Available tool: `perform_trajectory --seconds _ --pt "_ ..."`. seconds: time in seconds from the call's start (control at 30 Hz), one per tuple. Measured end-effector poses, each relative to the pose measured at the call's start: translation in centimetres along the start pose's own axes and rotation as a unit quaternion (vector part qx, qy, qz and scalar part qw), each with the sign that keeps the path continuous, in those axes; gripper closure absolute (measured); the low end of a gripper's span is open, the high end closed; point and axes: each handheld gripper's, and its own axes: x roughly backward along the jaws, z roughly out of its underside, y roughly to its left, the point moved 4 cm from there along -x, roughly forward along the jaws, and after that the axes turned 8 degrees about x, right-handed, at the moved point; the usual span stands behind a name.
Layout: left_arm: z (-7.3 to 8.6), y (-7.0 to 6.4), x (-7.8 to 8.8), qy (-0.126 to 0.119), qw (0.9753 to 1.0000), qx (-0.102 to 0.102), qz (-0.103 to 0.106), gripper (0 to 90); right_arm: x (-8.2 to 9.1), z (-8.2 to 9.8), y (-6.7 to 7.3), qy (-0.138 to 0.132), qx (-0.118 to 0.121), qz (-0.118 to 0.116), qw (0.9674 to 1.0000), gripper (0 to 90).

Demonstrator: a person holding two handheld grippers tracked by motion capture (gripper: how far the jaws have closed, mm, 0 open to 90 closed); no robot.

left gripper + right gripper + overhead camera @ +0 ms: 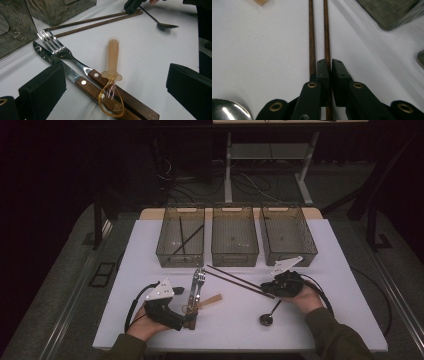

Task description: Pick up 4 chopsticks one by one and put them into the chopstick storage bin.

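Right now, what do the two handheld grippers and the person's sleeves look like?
Both are black. The left gripper and right gripper each carry a pale grey three-cornered plate on top and trail a black cable. The jaws are blocky black pads on arms with brass-coloured rivets. The person's sleeves are dark olive.

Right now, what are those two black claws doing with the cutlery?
Right gripper shut on one brown wooden chopstick; its twin lies beside. Left gripper open over amber plastic spoon. Nothing in the way.
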Motion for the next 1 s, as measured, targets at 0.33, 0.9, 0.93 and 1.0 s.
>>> perform_trajectory --seconds 0.33,0.9,0.93,1.0 --pt "0.0 0.0 0.0 -0.001 1.0000 0.000 0.001 1.5 0.6 0.1 -0.2 -0.006 -0.005 -0.008 0.9999 85.0" --pt "0.0 0.0 0.0 -0.001 1.0000 0.000 0.002 1.5 3.1 -0.2 -0.1 -0.046 -0.008 -0.022 0.9987 85.0" --pt "0.0 0.0 0.0 -0.001 1.0000 0.000 0.003 1.5 3.2 -0.3 -0.1 -0.048 -0.007 -0.022 0.9986 85.0" --pt "0.0 -0.1 0.0 -0.001 1.0000 0.001 0.002 1.5 3.4 -0.3 0.0 -0.051 -0.006 -0.024 0.9984 85.0"
